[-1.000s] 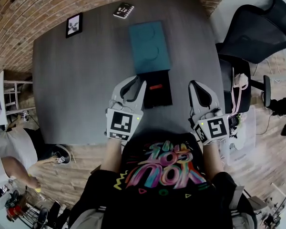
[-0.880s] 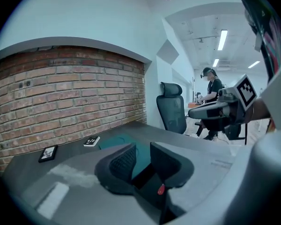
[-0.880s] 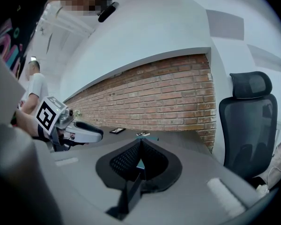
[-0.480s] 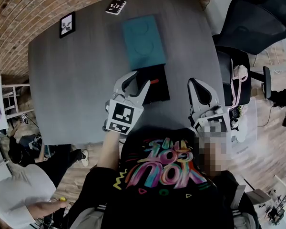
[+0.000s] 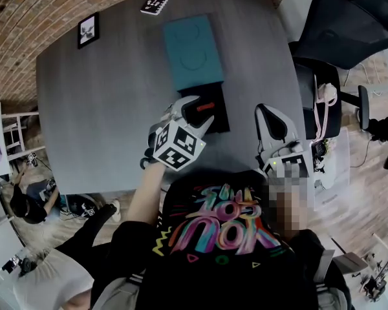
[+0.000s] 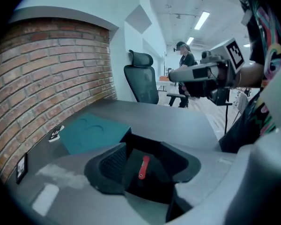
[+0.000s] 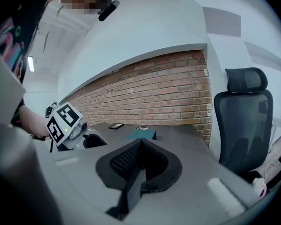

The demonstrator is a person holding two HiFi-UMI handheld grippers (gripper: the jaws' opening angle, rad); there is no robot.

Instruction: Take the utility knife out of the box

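Left gripper: you are tilting your left gripper [image 5: 194, 110] steeply down over the open box [image 5: 220, 119] just right of the head view's centre; its marker cube is facing up at you.
Left gripper jaws: they are standing wide apart and have just been opening; in the left gripper view [image 6: 147, 165] the red knife is showing in the gap between them, and neither pad is pressing on it.
Utility knife: the utility knife [image 5: 205, 106] is lying inside the black box, a short red bar against the dark lining; in the left gripper view [image 6: 143, 167] it is lying lengthwise, running away from the camera.
Box: it is sitting on the grey tabletop [image 5: 103, 108] towards your side, its dark wall [image 6: 147, 142] showing behind the knife.
Lid: the teal lid [image 5: 193, 50] is lying flat, touching the box's far edge, above it in the head view; it is also showing at the left gripper view's centre left [image 6: 91, 132].
Right gripper: you are keeping your right gripper [image 5: 268, 115] at the tabletop's right edge, right of the box and apart from it.
Right gripper jaws: they are closing on nothing, pads together [image 7: 140, 161].
Surroundings: a black office chair [image 5: 349, 31] is standing at upper right, and a brick wall [image 5: 26, 18] is running along the upper left.
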